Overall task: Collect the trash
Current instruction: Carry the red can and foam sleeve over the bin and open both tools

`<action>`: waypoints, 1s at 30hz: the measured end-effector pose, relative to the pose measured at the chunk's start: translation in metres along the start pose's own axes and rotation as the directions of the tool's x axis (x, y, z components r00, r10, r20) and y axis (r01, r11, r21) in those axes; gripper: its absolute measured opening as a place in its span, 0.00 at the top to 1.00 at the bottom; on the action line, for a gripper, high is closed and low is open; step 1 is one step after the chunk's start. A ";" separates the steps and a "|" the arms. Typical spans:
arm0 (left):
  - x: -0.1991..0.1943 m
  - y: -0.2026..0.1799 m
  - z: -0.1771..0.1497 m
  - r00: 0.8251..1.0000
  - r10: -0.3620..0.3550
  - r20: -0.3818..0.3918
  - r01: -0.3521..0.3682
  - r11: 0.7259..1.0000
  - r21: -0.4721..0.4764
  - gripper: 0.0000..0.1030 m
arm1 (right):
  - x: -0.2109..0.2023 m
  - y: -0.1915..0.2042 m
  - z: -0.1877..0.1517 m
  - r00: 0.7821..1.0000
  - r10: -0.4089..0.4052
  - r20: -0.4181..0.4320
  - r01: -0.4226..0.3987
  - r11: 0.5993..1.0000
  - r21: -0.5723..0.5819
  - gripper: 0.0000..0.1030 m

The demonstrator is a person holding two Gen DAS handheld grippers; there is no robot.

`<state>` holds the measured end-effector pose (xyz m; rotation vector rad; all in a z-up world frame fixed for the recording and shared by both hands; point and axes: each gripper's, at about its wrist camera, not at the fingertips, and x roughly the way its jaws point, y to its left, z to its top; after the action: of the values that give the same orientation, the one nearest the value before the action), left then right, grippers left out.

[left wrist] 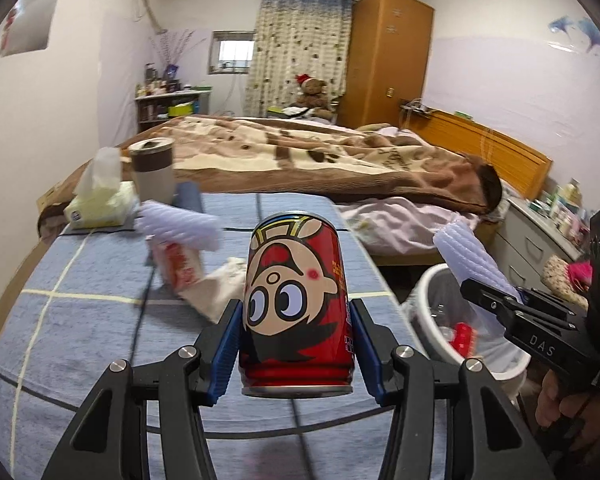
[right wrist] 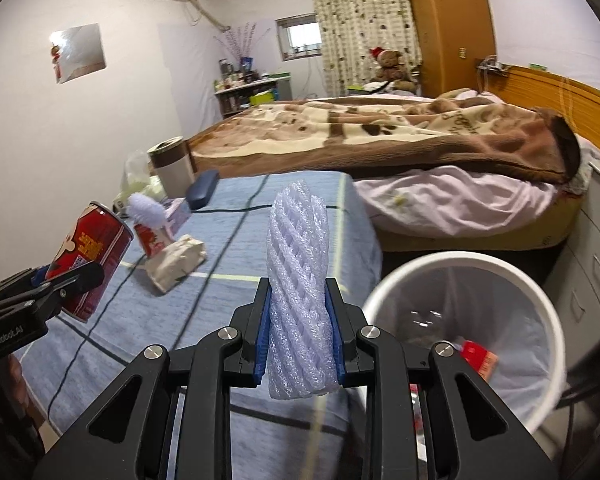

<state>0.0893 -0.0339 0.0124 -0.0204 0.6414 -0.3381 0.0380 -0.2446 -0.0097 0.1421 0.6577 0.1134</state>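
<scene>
The surface, draped in a blue checked cloth, serves as landmark; the bed lies beyond its far edge. Off its right edge and lower down stands the white bin, lined with a bag, placed within reach of both hands, presumably so that trash can go straight from cloth to bin. A red scrap already lies inside; the rest of the bin's contents are hard to make out.

The red can, printed with a cartoon face, is clamped upside down in the left hand-held gripper, clear above the near part of the surface. The foam net sleeve stands upright, pinched and squeezed narrow in the right hand-held gripper, above the surface's right edge, just beside the bin. Both items appear lifted for carrying to the bin.

Still on the surface, left of centre, remain a crumpled paper wad, a small red-and-white carton and a second foam sleeve resting on it. At the far left corner stand a tissue pack and a cup, probably not trash.

The carton's print is blurred. Only part of each hand shows at the frame edges.
</scene>
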 end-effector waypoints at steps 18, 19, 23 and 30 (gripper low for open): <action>0.030 -0.105 -0.002 0.984 -0.168 -0.063 0.174 0.978 0.116 0.49 | -0.025 -0.073 -0.013 0.986 -0.168 -0.003 0.168 0.980 0.106 0.75; 0.034 -0.111 -0.002 0.981 -0.178 -0.072 0.186 0.975 0.118 0.49 | -0.025 -0.076 -0.014 0.985 -0.173 -0.008 0.173 0.979 0.109 0.75; 0.044 -0.133 -0.004 0.972 -0.215 -0.093 0.227 0.963 0.144 0.49 | -0.021 -0.090 -0.019 0.980 -0.197 -0.039 0.200 0.973 0.115 0.75; 0.059 -0.164 -0.005 0.962 -0.245 -0.118 0.263 0.950 0.169 0.49 | -0.023 -0.107 -0.024 0.974 -0.219 -0.065 0.226 0.965 0.133 0.75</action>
<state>0.0808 -0.2067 -0.0057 0.0906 0.7015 -0.6503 0.0112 -0.3516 -0.0326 0.1996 0.7277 -0.1460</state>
